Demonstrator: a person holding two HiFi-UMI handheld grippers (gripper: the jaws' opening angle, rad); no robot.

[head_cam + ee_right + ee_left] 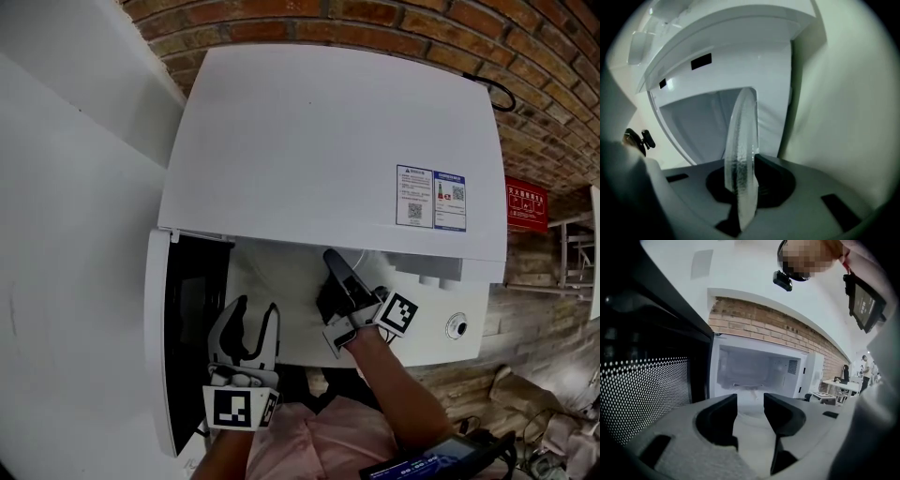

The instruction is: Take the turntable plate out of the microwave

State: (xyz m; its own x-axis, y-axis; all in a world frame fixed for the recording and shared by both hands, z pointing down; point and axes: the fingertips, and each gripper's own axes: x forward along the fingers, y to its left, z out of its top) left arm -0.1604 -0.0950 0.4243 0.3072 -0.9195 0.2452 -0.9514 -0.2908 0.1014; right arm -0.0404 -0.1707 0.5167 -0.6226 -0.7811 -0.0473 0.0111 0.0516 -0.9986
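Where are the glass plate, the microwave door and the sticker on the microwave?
glass plate point(740, 159): right gripper view, rim between the jaws.
microwave door point(192, 319): head view, its dark window.
sticker point(430, 198): head view, its middle.

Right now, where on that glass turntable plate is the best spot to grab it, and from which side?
I'd say by its near rim, coming straight in through the open front of the microwave. The turntable plate is a thin flat disc, so only the edge fits between jaws, and walls close every other side. The right gripper is shut on that rim.
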